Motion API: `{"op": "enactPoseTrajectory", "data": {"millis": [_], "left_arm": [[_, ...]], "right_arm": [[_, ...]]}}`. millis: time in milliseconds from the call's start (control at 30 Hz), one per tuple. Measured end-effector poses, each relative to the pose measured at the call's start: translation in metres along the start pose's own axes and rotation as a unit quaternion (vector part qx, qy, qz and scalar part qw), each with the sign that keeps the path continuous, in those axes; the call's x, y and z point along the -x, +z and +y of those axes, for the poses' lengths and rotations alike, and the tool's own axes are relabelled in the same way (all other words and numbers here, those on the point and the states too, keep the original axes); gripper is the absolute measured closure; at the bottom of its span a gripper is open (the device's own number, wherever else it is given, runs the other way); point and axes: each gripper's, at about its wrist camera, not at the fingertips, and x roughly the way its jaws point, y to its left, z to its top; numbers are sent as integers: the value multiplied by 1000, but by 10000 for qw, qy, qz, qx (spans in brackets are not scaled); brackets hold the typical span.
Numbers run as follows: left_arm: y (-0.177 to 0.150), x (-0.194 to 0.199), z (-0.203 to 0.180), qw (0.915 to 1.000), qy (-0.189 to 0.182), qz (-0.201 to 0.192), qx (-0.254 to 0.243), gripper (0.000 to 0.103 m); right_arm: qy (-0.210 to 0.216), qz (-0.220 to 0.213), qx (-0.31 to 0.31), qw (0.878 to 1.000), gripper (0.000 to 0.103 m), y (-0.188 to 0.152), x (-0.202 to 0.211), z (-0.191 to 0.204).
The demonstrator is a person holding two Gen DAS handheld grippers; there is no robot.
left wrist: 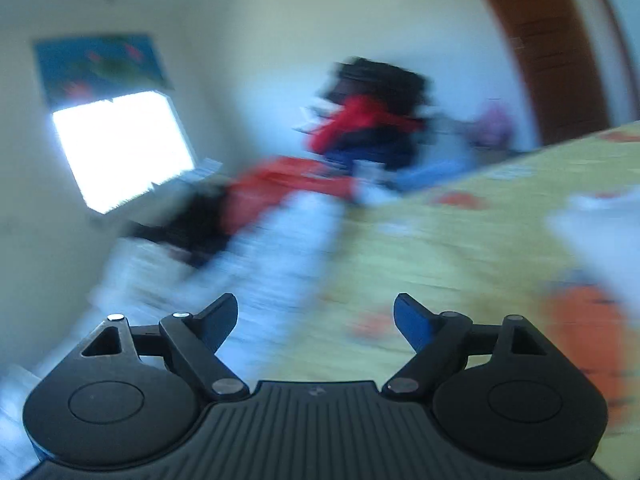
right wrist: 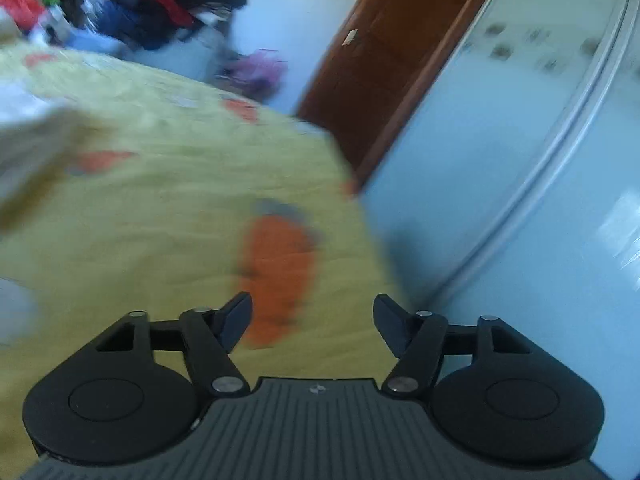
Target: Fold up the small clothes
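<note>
Both views are motion-blurred. My left gripper point(left wrist: 316, 314) hangs open above a yellow bedspread point(left wrist: 460, 248) printed with orange shapes, and nothing is between its fingers. A pale garment point(left wrist: 596, 220) lies on the bed to the right of it. A whitish, blue-tinted cloth point(left wrist: 280, 252) stretches ahead and to the left. My right gripper point(right wrist: 312, 314) is open too and holds nothing, near the bed's right edge over an orange print point(right wrist: 280, 264). A pale, beige-edged garment point(right wrist: 36, 148) lies far to its left, too blurred to read its shape.
Beyond the bed sits a heap of red, dark and blue clothes point(left wrist: 372, 120) point(right wrist: 160, 4). A bright window point(left wrist: 120, 148) is on the left wall. A brown wooden door point(right wrist: 384, 64) and a white wardrobe point(right wrist: 520, 160) stand to the right of the bed.
</note>
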Motion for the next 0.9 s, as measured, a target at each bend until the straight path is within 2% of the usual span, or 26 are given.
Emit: {"op": "enactPoseTrajectory", "data": {"millis": [33, 133, 167, 233, 333, 433, 533, 667, 900], "left_arm": [[-7, 6, -34, 9993, -362, 95, 19, 17], [-21, 22, -113, 9901, -1364, 316, 55, 17], [-22, 29, -136, 9874, -1529, 408, 92, 16], [-19, 38, -159, 9832, -1697, 569, 343, 16], [-14, 41, -174, 9727, -1881, 1022, 897, 16], [-15, 36, -188, 9624, -1966, 1504, 1115, 16], [-14, 32, -193, 9608, -1889, 1760, 1014, 16], [-12, 21, -199, 9582, -1893, 1906, 980, 16], [-17, 0, -203, 9505, -1837, 2270, 1060, 16]], "right_arm": [[351, -14, -142, 9993, 18, -2, 1, 19], [1523, 73, -529, 9869, 17, 1, 0, 74], [1889, 203, -711, 9792, 17, 4, -2, 92], [2300, 417, -905, 9681, 17, 12, -5, 120], [2298, 448, -902, 9680, 12, 22, -3, 151], [2117, 602, -713, 9729, 9, 35, -5, 178], [2100, 780, -588, 9728, 8, 32, -7, 191], [1837, 843, -376, 9786, 7, 31, -10, 206], [1737, 1206, -619, 9754, 1, 22, -29, 210]]}}
